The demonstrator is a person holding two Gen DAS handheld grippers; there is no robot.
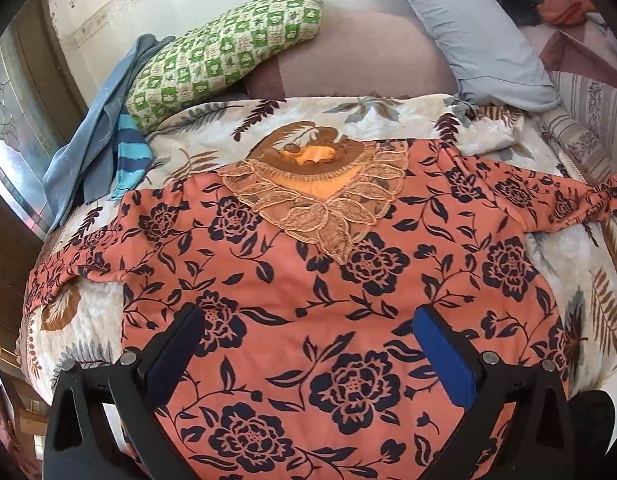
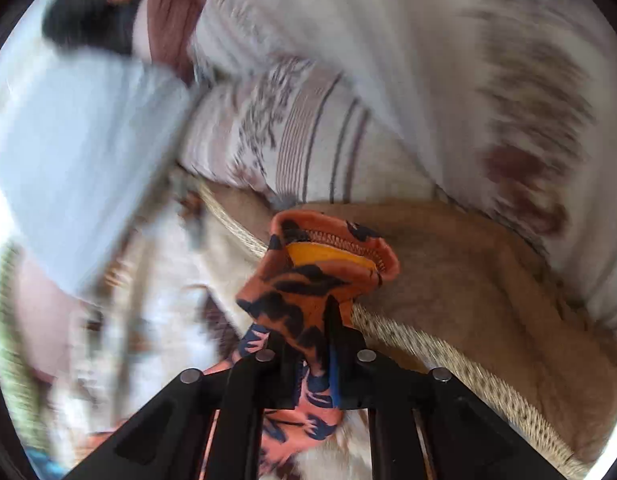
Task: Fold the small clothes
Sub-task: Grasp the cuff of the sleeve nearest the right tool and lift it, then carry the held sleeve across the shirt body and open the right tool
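Your right hand-held gripper (image 2: 308,354) is clamping the orange floral garment's (image 1: 328,300) sleeve cuff (image 2: 328,264) at three o'clock; left hand-held gripper (image 1: 308,344) is hovering apart above the garment, which is lying spread on the bed (image 1: 228,136). Next, judged: carry the sleeve inward.

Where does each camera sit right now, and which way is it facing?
Left wrist: on the left gripper, looking down over the flowered top spread on the bed towards the pillows; its two open fingers show.
Right wrist: on the right gripper, looking down at the bed's edge, blurred; fingers shut on the top's sleeve end.
Shared: the same top; the right gripper's sleeve end shows at the left view's right edge.
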